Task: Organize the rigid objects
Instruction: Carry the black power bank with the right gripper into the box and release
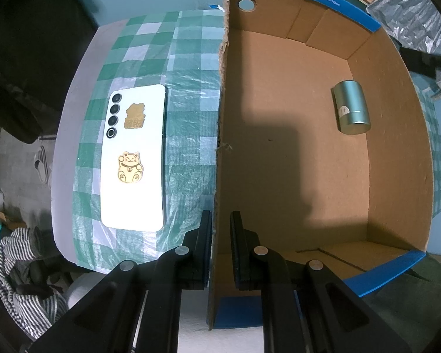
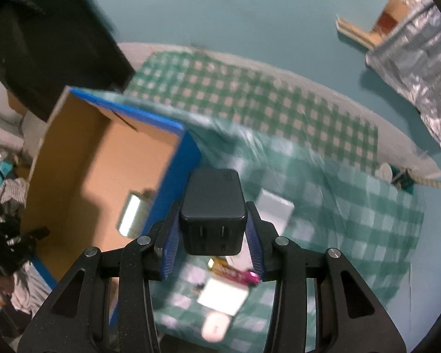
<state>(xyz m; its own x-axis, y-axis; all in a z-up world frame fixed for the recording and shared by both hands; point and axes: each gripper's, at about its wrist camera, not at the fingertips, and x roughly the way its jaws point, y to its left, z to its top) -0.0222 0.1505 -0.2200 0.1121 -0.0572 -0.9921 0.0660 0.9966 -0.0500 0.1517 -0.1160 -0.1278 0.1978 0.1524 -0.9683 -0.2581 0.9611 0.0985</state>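
Left wrist view: your left gripper pinches the cardboard box's near wall, steadying it; a teal cylinder lies inside, a white phone outside on the checked cloth. Loosen that pinch and the box may shift.

Right wrist view: your right gripper clamps a black charger block above the cloth, beside the box's blue rim. Blur suggests speed; clipping that rim could knock the block loose.

Left tool clamped; right tool gripping.
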